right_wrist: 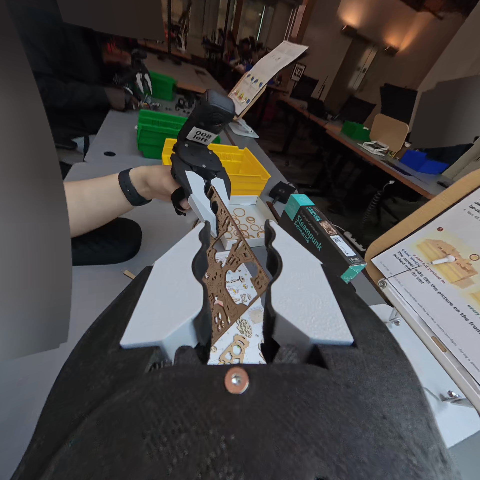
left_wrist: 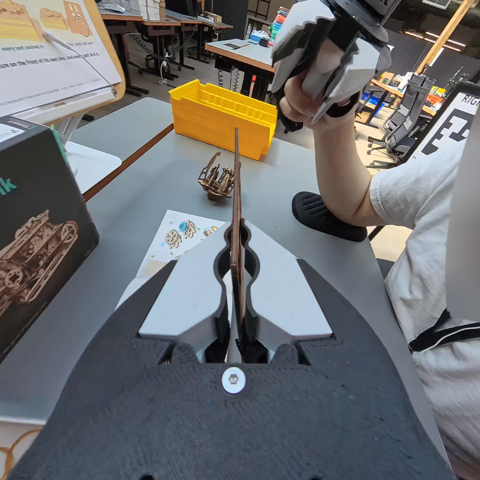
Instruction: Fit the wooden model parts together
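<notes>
My left gripper (left_wrist: 237, 228) is shut on a thin dark-brown wooden parts sheet (left_wrist: 237, 181), which I see edge-on, standing upright above the table. In the right wrist view the same sheet (right_wrist: 233, 275) shows its laser-cut face, hanging from the left gripper (right_wrist: 217, 213). My right gripper (right_wrist: 237, 233) is open, and the sheet lies between its fingers, close to the left finger (right_wrist: 205, 259). The right gripper also shows raised at the top right of the left wrist view (left_wrist: 294, 104). A small part-built wooden model (left_wrist: 217, 181) stands on the grey table (left_wrist: 130, 285).
A yellow bin (left_wrist: 223, 117) stands at the back. A dark model box (left_wrist: 39, 233) is at the left. A picture instruction sheet (left_wrist: 179, 239) lies under the grippers with loose pale wooden pieces (right_wrist: 235, 348). There is a white tray of rings (right_wrist: 246, 223), a black arm pad (left_wrist: 327, 215) and instruction stands (right_wrist: 441, 285). The gap from one gripper's tips to the other's is roughly 11 cm.
</notes>
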`<state>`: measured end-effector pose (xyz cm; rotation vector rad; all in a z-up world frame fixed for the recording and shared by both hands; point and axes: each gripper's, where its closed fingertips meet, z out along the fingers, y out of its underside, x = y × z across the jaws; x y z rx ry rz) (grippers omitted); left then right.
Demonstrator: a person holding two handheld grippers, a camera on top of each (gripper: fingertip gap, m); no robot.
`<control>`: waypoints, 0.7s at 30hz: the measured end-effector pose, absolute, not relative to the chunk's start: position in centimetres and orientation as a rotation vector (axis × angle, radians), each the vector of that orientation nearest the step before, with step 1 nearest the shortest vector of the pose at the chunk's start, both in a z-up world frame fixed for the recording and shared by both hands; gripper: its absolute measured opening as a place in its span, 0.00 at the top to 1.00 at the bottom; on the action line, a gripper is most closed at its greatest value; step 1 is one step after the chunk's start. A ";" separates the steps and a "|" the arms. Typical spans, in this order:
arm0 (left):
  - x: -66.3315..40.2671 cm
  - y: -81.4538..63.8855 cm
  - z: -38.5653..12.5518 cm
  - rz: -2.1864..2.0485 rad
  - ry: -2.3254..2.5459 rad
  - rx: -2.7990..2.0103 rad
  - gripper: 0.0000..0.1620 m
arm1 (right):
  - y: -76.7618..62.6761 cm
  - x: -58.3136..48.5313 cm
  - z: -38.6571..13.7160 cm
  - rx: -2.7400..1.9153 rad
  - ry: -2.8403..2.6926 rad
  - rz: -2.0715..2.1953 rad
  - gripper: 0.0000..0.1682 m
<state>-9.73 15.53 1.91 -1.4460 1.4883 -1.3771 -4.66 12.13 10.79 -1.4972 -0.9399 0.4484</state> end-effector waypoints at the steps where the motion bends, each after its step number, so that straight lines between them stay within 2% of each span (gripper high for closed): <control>1: -10.6 16.4 2.5 -1.345 1.446 -1.460 1.00 | 12.0 -3.7 11.3 -1.500 -0.905 0.480 0.76; 3: -12.7 18.4 3.9 -1.272 1.345 -1.485 1.00 | 12.5 -1.8 8.9 -1.658 -0.916 0.478 0.77; 8: -16.9 21.0 7.3 -1.201 1.133 -1.483 1.00 | 15.3 0.7 -3.8 -2.216 -1.027 0.289 0.81; 12: -18.1 21.1 8.7 -1.184 1.084 -1.453 1.00 | 16.1 -0.9 -11.0 -2.430 -1.087 0.295 0.79; 17: -18.3 20.9 9.3 -1.182 1.077 -1.429 1.00 | 16.9 -0.4 -15.1 -2.603 -0.970 0.250 0.73; 19: -18.2 21.0 9.3 -1.183 1.077 -1.431 1.00 | 16.9 -0.1 -15.9 -2.628 -0.971 0.208 0.73; 21: -18.1 21.1 9.2 -1.181 1.077 -1.438 1.00 | 17.2 -0.1 -16.0 -2.611 -0.991 0.172 0.78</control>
